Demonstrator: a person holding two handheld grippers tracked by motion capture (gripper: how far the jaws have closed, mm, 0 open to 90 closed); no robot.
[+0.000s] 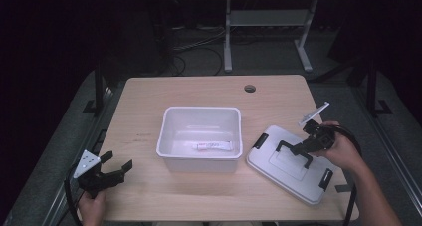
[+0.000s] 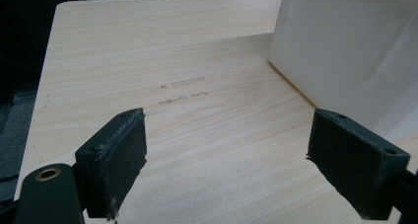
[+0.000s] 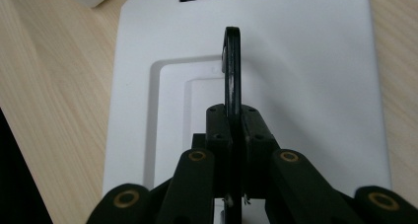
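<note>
Clamped on the black handle (image 3: 232, 66) of the white lid (image 3: 305, 86) with the right gripper (image 3: 232, 135), jaws shut tight around it; lid lay flat on the counter (image 1: 149, 101), just right of the open white bin (image 1: 200, 115) holding a tube (image 1: 214, 146). Left gripper (image 1: 112, 169) held idle, jaws wide. Best lifted level, squared over the rim, lowered evenly.

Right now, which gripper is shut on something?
The right gripper, on the person's right over the white lid: its jaws pinch the lid's black handle. The left gripper hangs open over bare table.
</note>
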